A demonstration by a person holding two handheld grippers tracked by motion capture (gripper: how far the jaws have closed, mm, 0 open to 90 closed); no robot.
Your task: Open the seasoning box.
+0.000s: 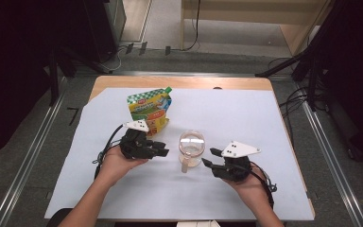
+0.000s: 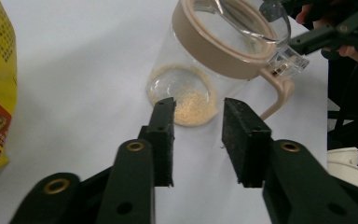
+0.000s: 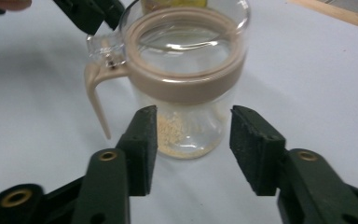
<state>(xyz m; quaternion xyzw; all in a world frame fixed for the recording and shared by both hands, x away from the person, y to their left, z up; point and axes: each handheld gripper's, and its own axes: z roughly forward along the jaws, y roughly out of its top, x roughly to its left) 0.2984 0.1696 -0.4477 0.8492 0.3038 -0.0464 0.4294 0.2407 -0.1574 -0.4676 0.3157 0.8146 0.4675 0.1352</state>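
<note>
White table sheet (image 1: 246, 118), glass jar (image 1: 191, 147) upright, handle (image 1: 185, 165) toward person

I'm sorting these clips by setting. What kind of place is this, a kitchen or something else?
Probably a lab or recording studio, not a kitchen: a wooden table under a white sheet, metal floor rails, dark stands and loose cables around it.

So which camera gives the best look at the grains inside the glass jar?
The right gripper view: the grains show side-on through the glass jar, a thin layer on its bottom. The left gripper view shows them through the tilted-looking wall, partly behind a jaw. In the high view the jar is too small to tell.
</note>
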